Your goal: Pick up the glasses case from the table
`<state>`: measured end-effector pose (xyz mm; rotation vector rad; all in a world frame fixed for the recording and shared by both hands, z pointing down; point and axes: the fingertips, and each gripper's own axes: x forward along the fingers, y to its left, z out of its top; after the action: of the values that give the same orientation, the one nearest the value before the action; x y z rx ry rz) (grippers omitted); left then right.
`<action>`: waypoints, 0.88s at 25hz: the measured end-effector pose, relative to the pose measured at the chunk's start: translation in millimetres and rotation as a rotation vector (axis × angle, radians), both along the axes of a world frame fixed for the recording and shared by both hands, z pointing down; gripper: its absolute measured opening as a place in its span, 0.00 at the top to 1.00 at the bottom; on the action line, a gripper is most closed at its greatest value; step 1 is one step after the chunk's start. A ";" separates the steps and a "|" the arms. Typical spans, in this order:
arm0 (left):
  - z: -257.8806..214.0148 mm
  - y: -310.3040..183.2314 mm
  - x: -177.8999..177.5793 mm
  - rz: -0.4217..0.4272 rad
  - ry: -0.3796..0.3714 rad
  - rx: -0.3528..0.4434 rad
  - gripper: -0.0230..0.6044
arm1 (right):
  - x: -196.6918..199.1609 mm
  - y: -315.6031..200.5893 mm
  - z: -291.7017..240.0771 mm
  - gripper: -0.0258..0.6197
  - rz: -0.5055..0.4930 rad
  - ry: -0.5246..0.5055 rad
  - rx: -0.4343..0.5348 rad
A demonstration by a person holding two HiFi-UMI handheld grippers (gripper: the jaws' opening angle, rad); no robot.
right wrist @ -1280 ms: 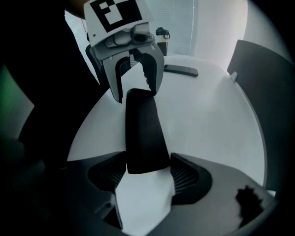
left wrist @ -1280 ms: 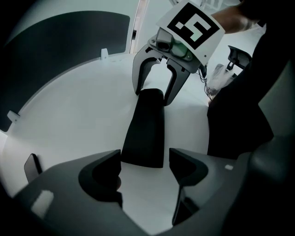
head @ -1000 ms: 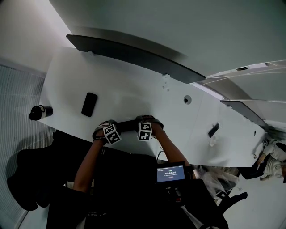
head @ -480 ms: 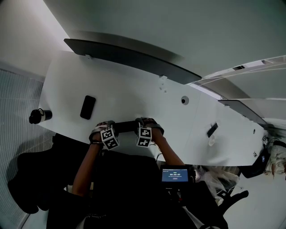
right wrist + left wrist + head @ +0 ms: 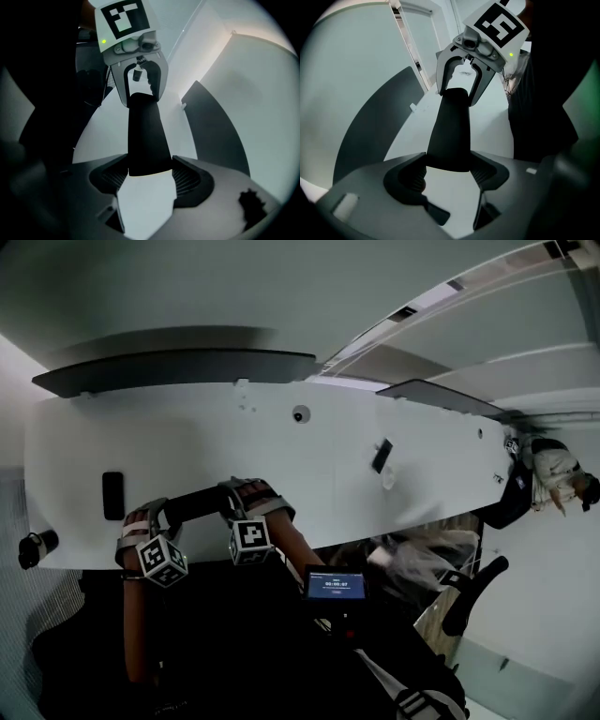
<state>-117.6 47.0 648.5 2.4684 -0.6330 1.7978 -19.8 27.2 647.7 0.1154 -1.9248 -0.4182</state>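
I am holding the glasses case (image 5: 199,504) above the table (image 5: 309,474).
My left claw (image 5: 448,165) and right claw (image 5: 149,172) are clamping its ends; it is apparently hanging clear, so little is remaining.

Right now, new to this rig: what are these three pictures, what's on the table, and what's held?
There is no robot here: a person holds a two-jaw gripper in each hand. The wide picture comes from a camera on the person's head, looking down at a white table. The other two come from cameras riding on each gripper, looking along its jaws. The checkered cubes are part of the grippers. The left gripper and the right gripper each clamp one end of a long black case, so each gripper view shows the other gripper at the far end. On the table lie a flat black slab, perhaps a phone, and a small dark item further right.
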 end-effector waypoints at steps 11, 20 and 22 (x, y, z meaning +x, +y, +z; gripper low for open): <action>-19.4 -12.7 18.2 0.071 -0.003 0.058 0.49 | 16.0 -4.5 -35.0 0.51 0.067 -0.030 0.052; -25.9 -13.3 14.4 0.048 0.015 0.117 0.50 | 12.7 -6.1 -45.3 0.51 0.036 -0.021 0.086; -27.7 -15.0 14.4 0.042 0.011 0.156 0.50 | 12.8 -9.1 -43.9 0.51 0.031 -0.025 0.119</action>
<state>-103.3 32.0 620.8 2.6070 -0.7540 1.8131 -7.0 18.1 603.8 0.2292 -1.9200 -0.5127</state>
